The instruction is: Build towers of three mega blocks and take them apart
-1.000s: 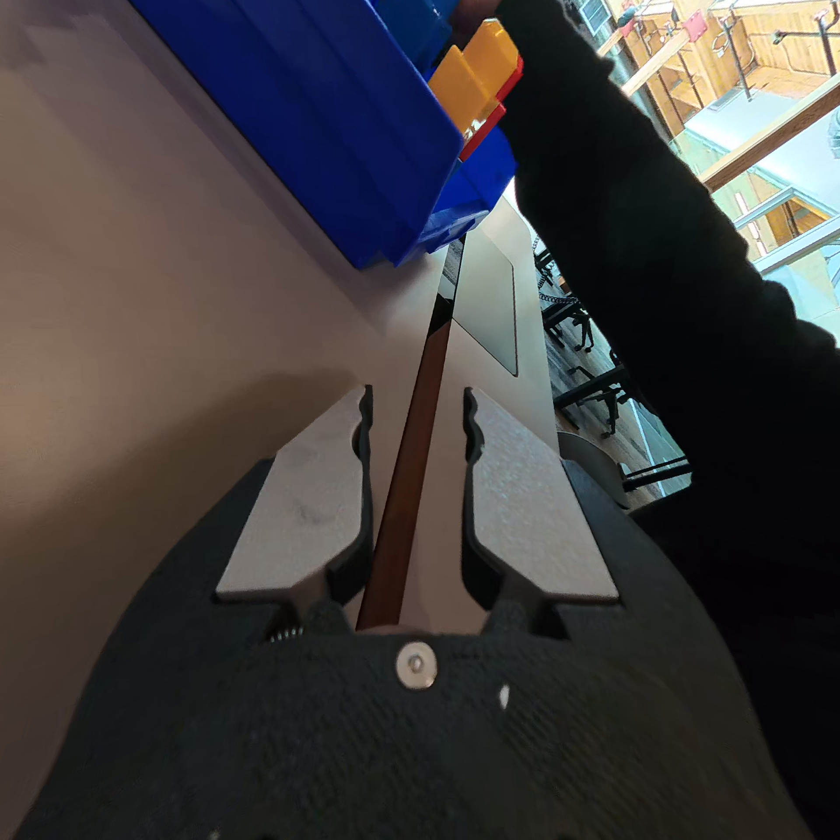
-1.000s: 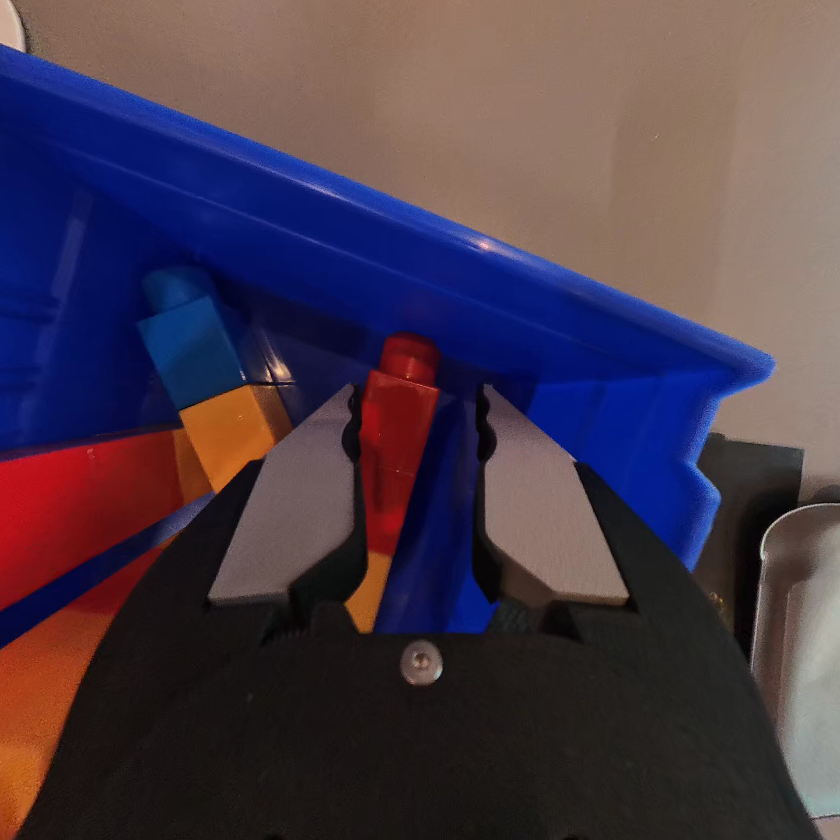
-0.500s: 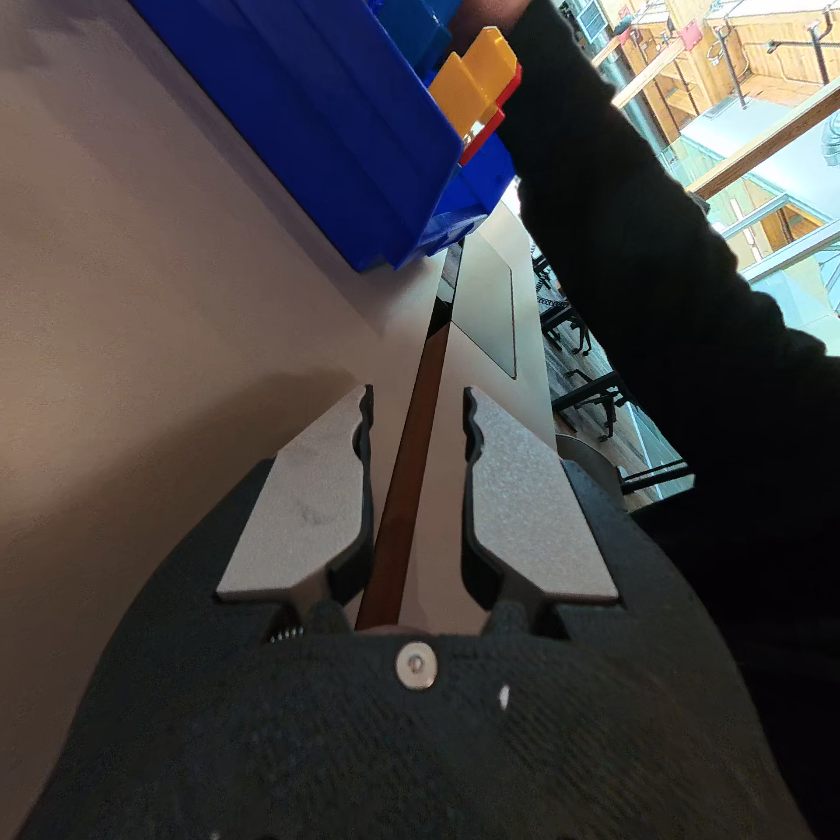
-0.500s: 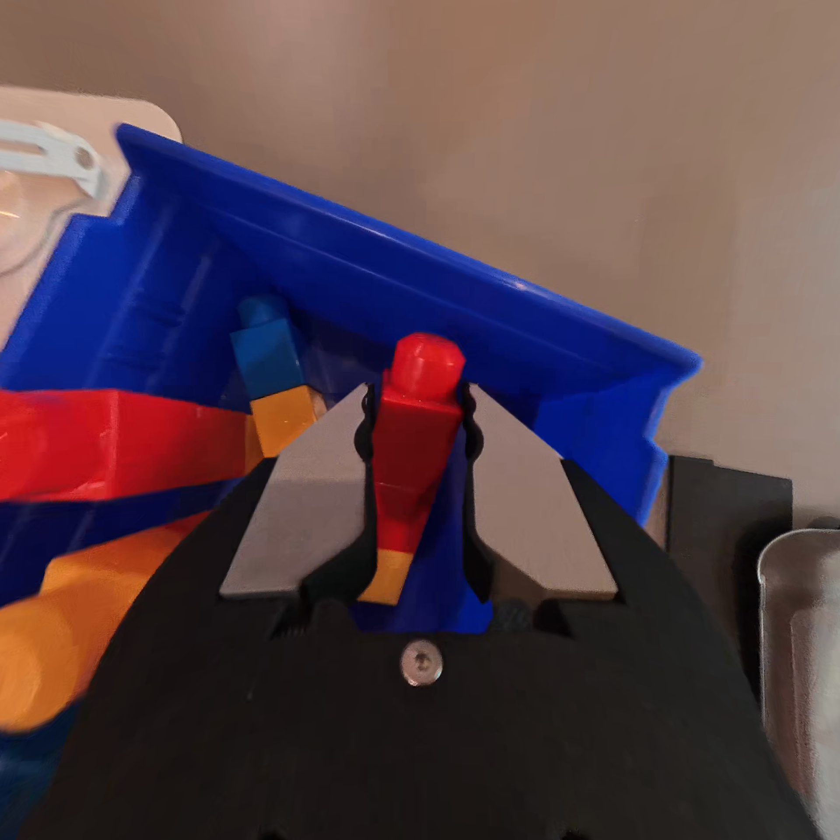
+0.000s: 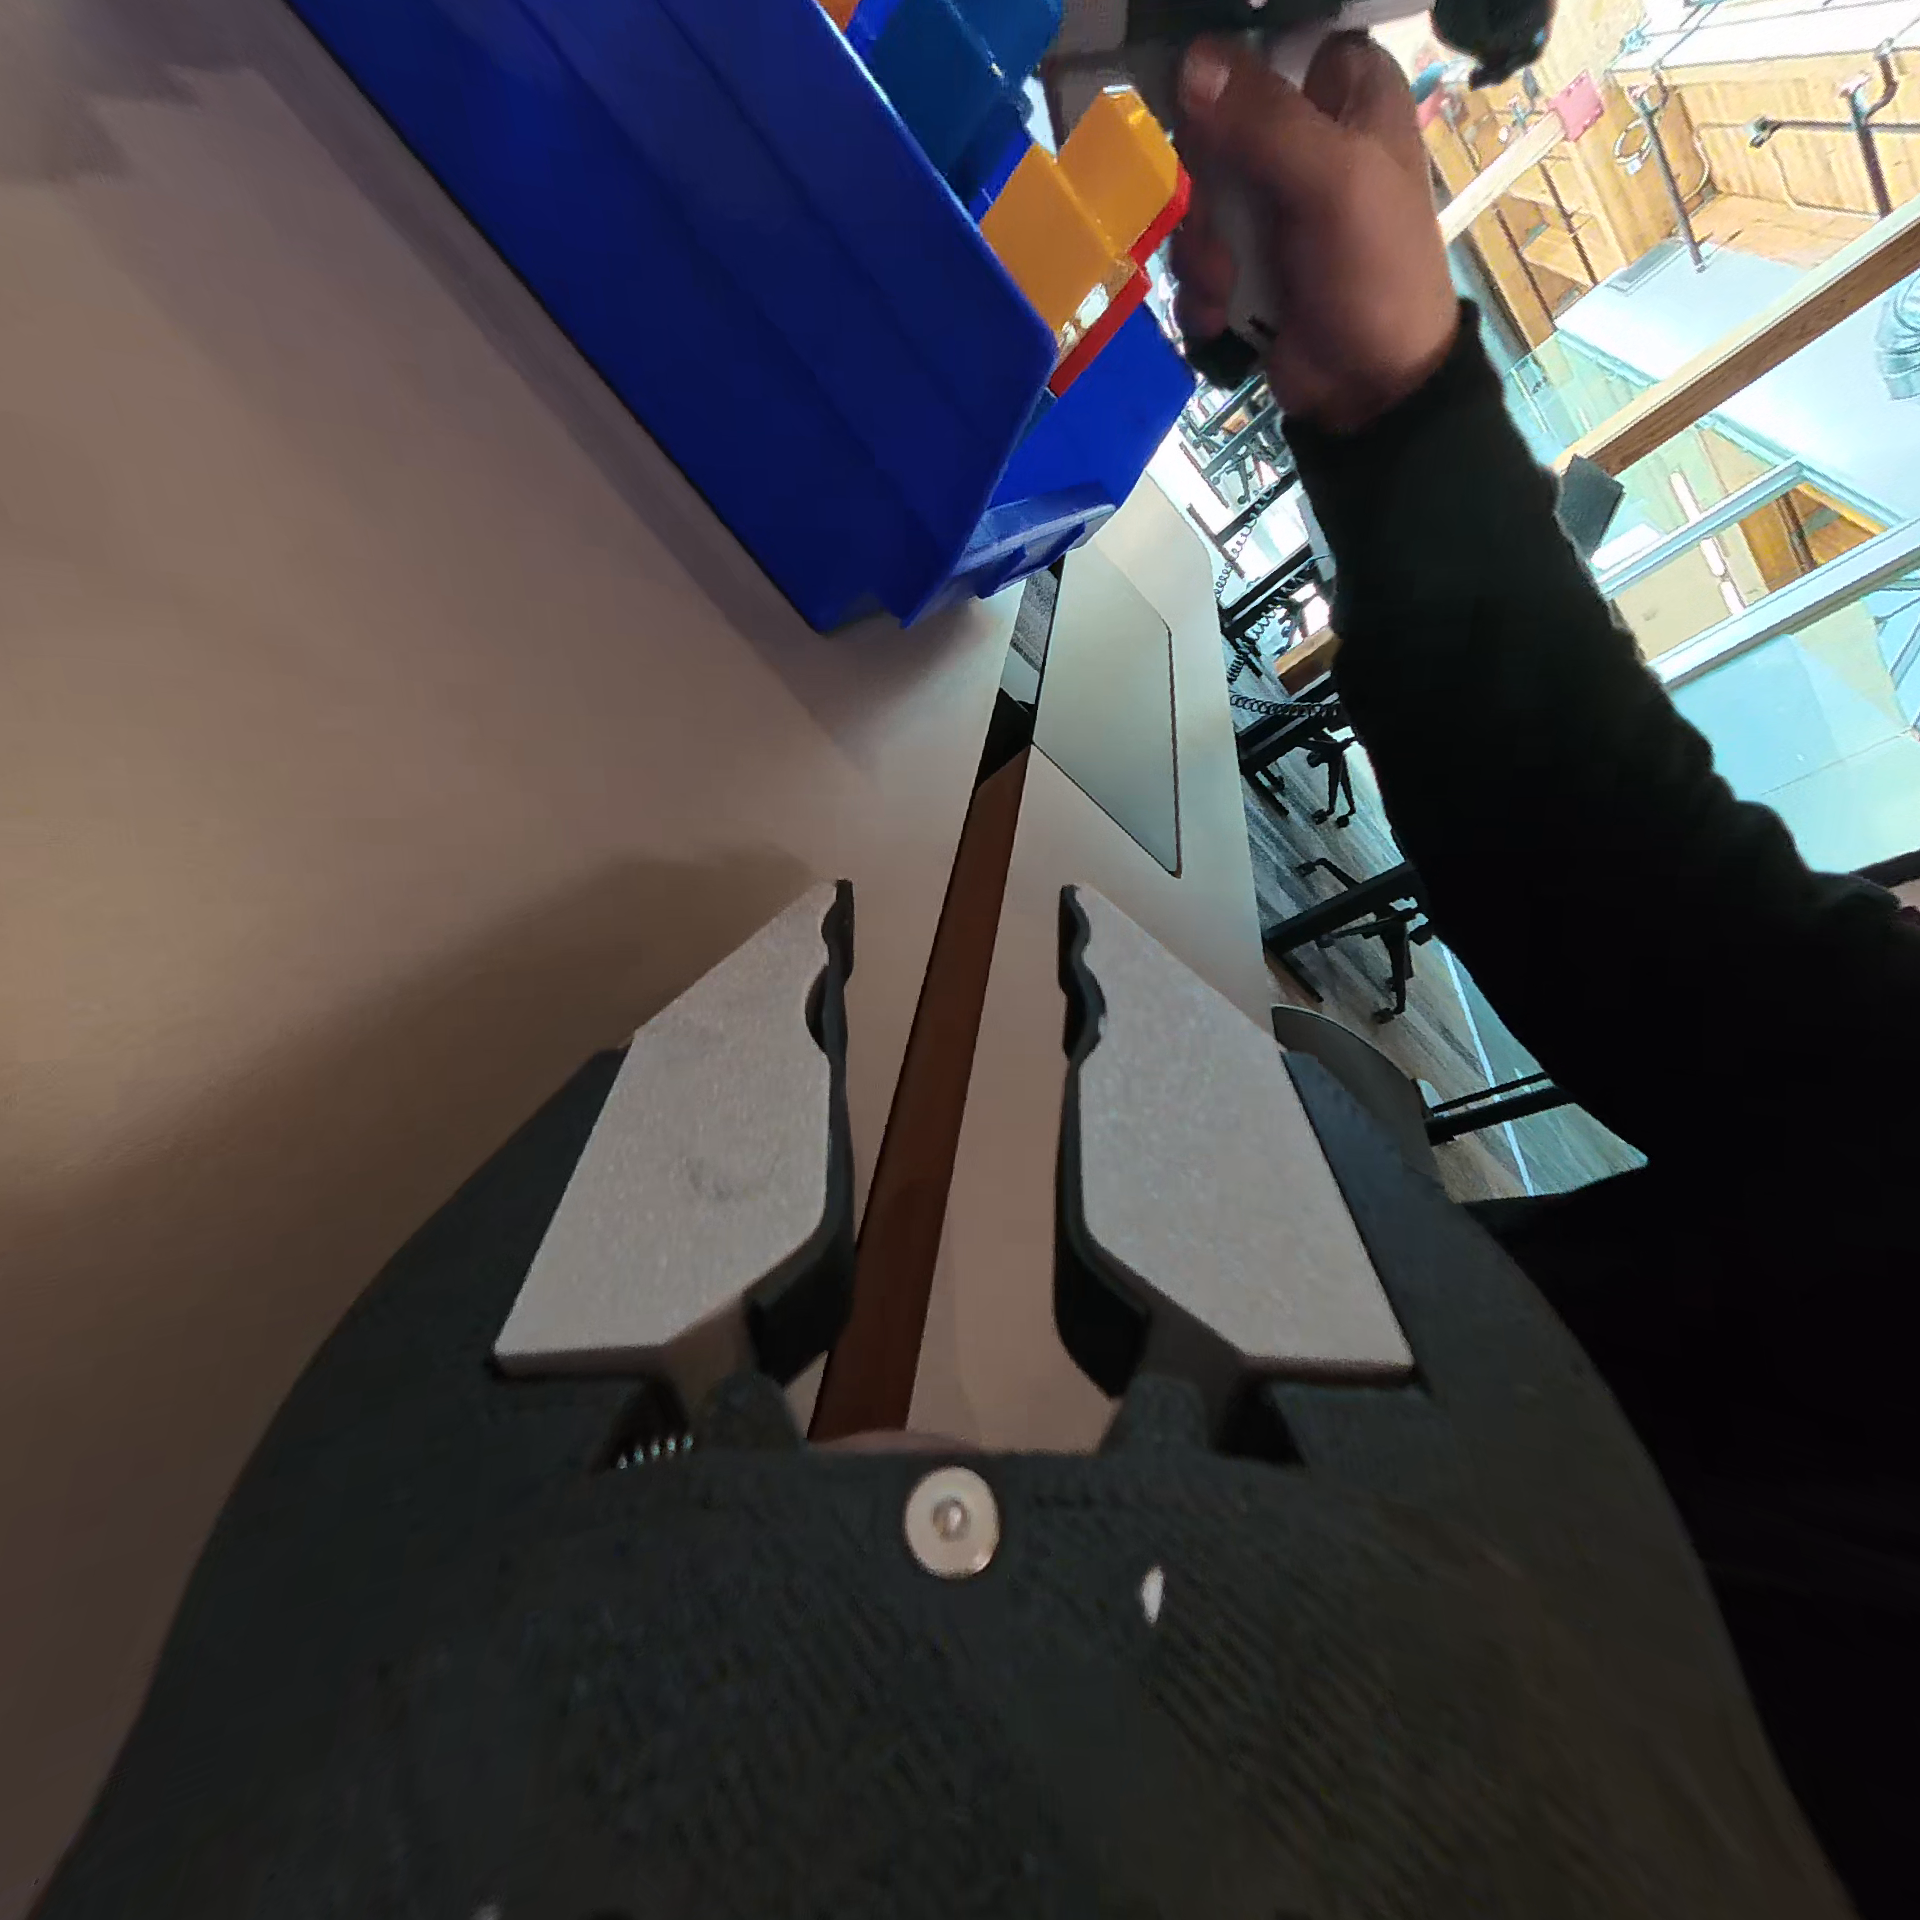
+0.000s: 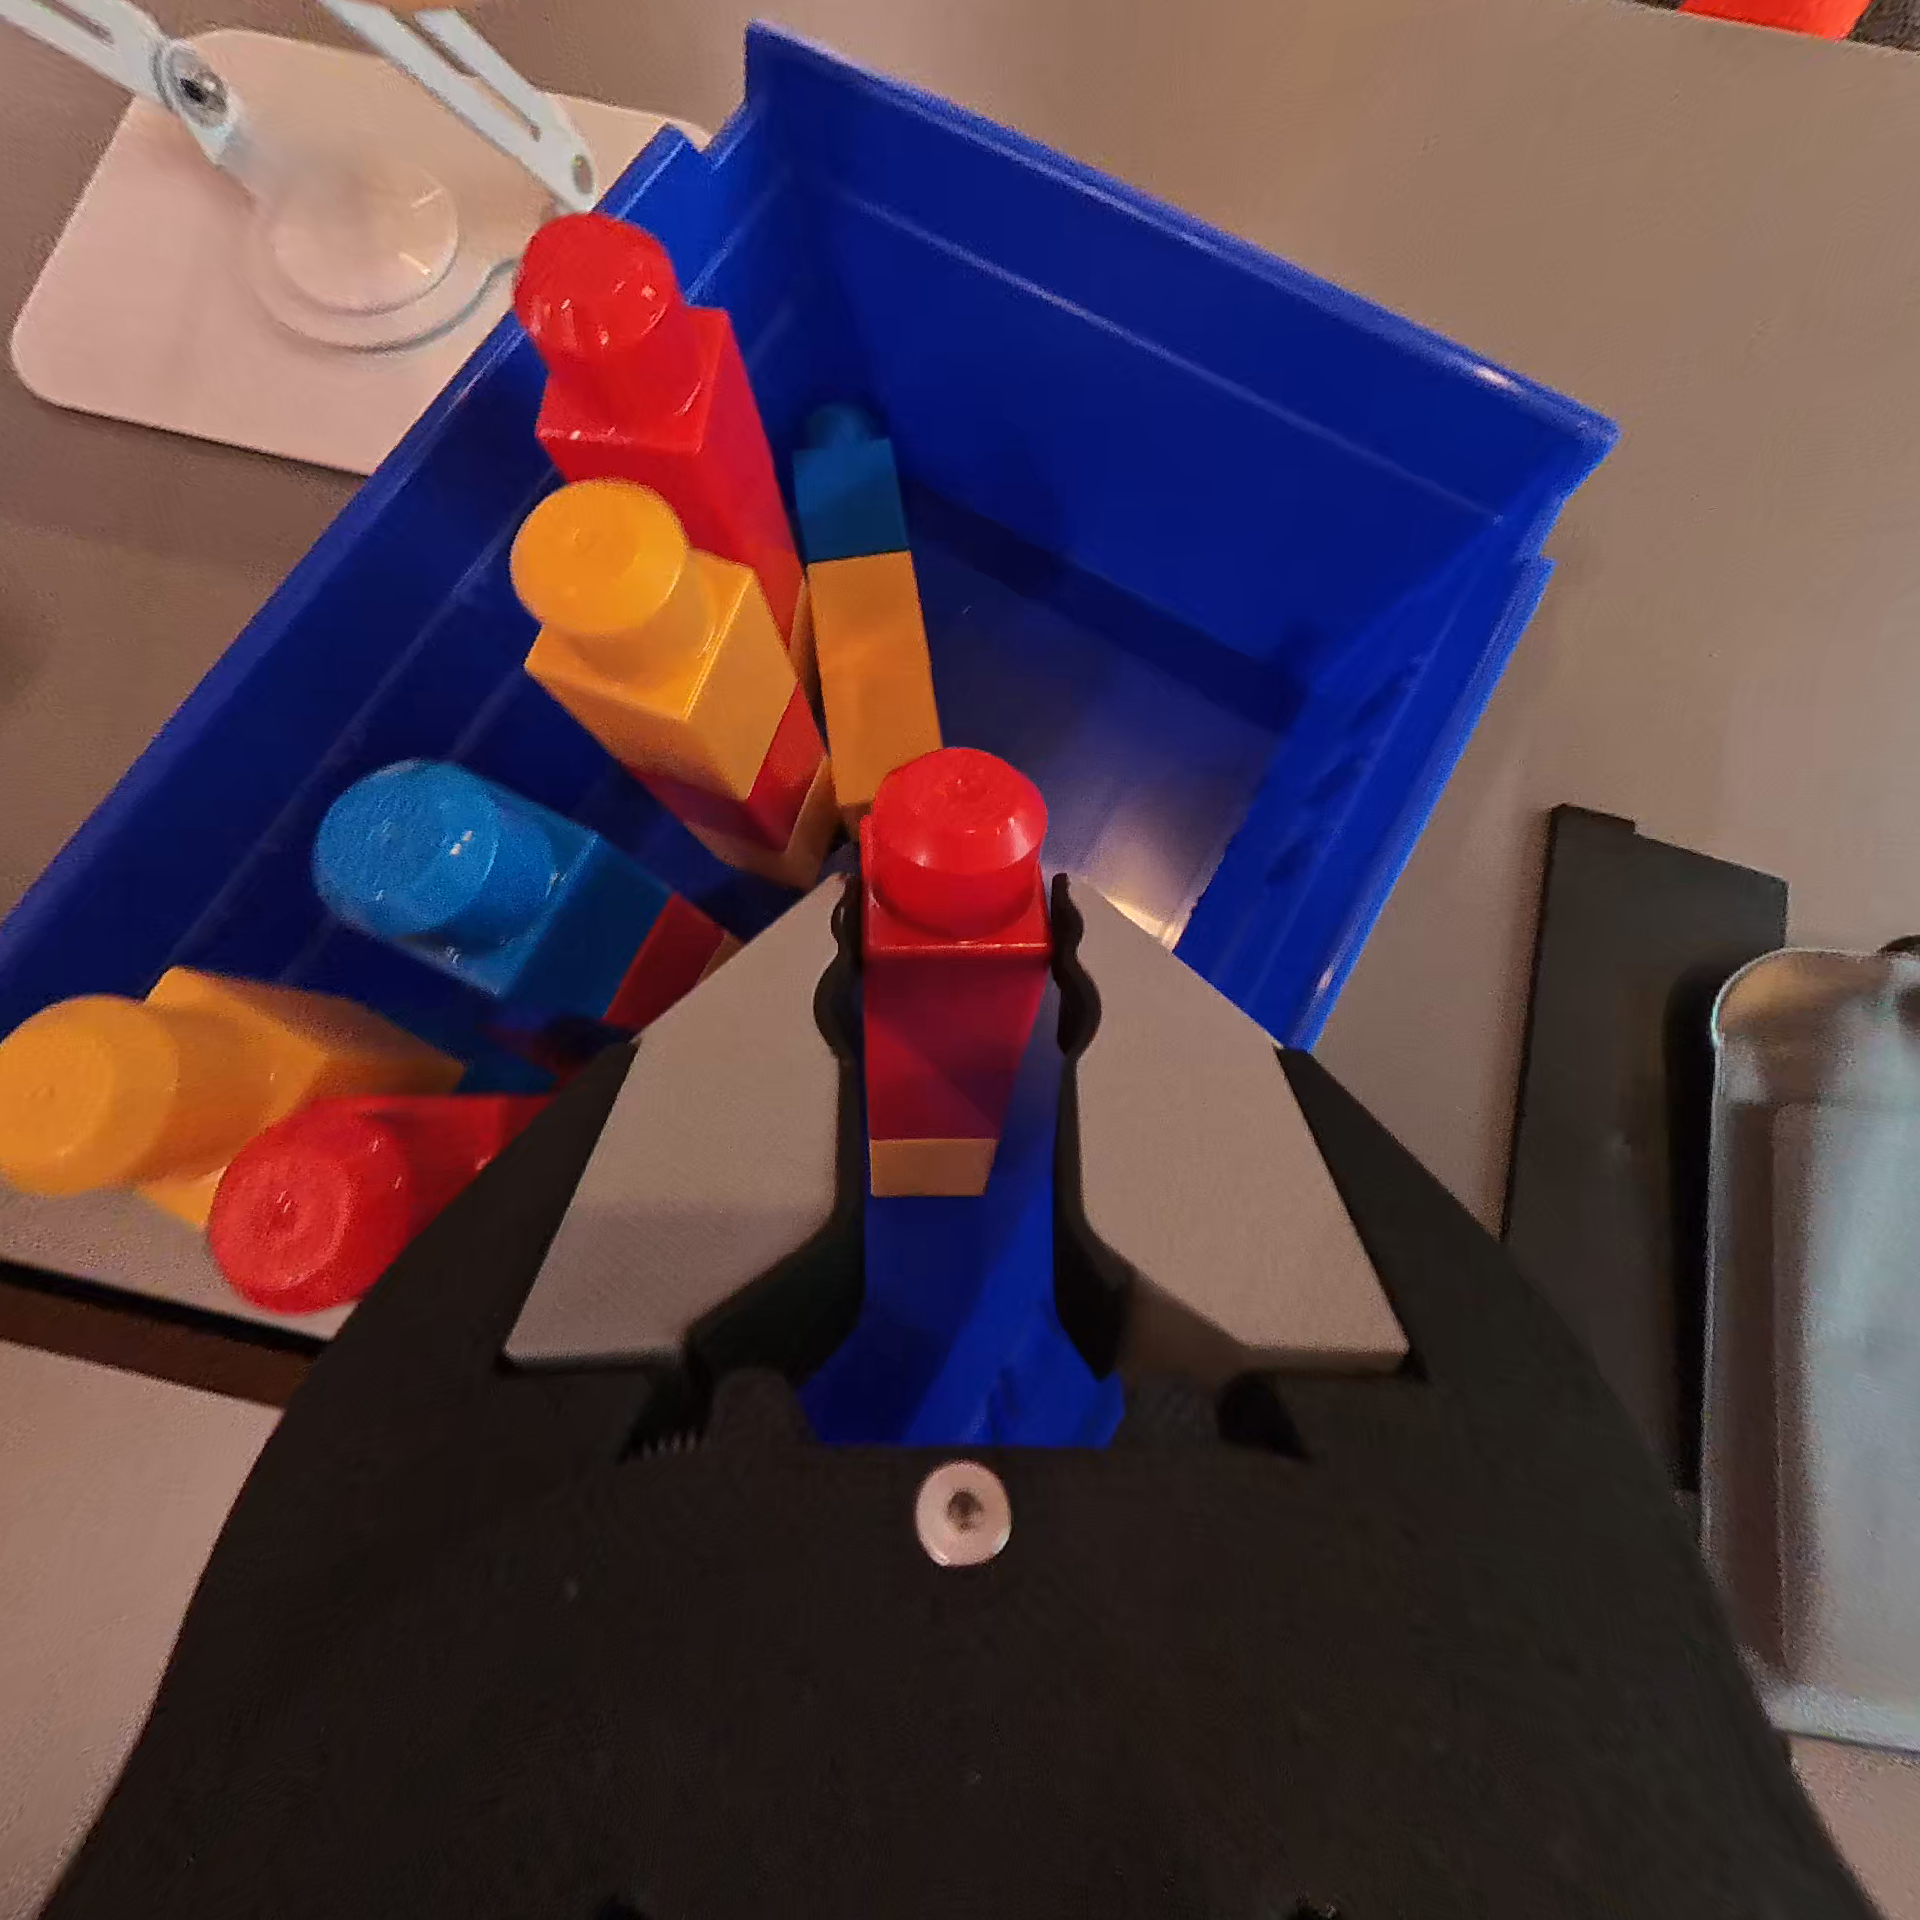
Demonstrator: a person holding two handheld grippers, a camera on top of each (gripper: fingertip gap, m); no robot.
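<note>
My right gripper is shut on a tower of blocks, red on top with a yellow block below, held above the blue bin. Several other towers stand in the bin: a red-topped one, a yellow-topped one, a blue-topped one, and a short blue-over-yellow one. My left gripper is open and empty, low over the table, apart from the blue bin. A yellow block shows above the bin's rim there, beside a hand on the other gripper.
A white lamp base stands left of the bin. A black pad and a metal tray lie to the right. A table seam runs ahead of my left gripper. Chairs and windows lie beyond the table edge. Left tips to right tips: about 30 centimeters.
My right gripper closed on the red-topped tower and lifted it up out of the bin. The left gripper has not moved.
</note>
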